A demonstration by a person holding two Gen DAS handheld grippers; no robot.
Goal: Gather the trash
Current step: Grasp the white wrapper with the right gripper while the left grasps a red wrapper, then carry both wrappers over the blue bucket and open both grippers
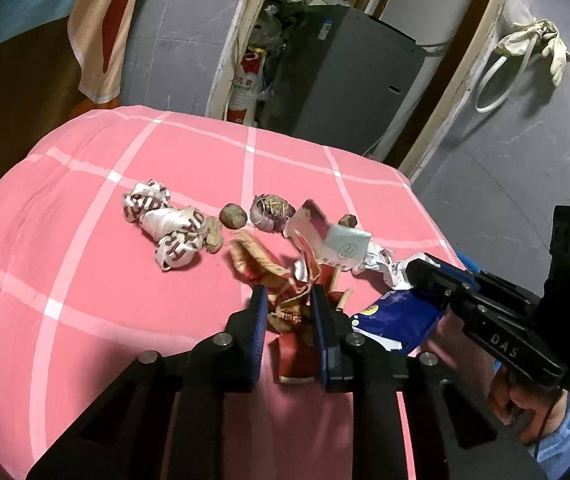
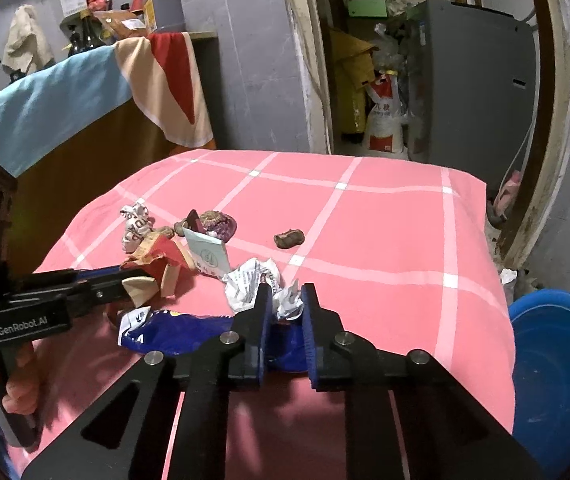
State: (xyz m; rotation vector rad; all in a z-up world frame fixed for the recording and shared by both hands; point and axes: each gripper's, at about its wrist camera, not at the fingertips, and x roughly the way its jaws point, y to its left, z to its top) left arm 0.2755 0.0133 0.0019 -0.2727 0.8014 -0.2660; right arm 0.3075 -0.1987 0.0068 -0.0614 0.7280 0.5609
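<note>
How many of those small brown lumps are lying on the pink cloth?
3, by these views. One brown lump sits beside the white crumpled strip, a second behind the torn card packet, and a third lies alone farther right. Others may hide under wrappers.
</note>
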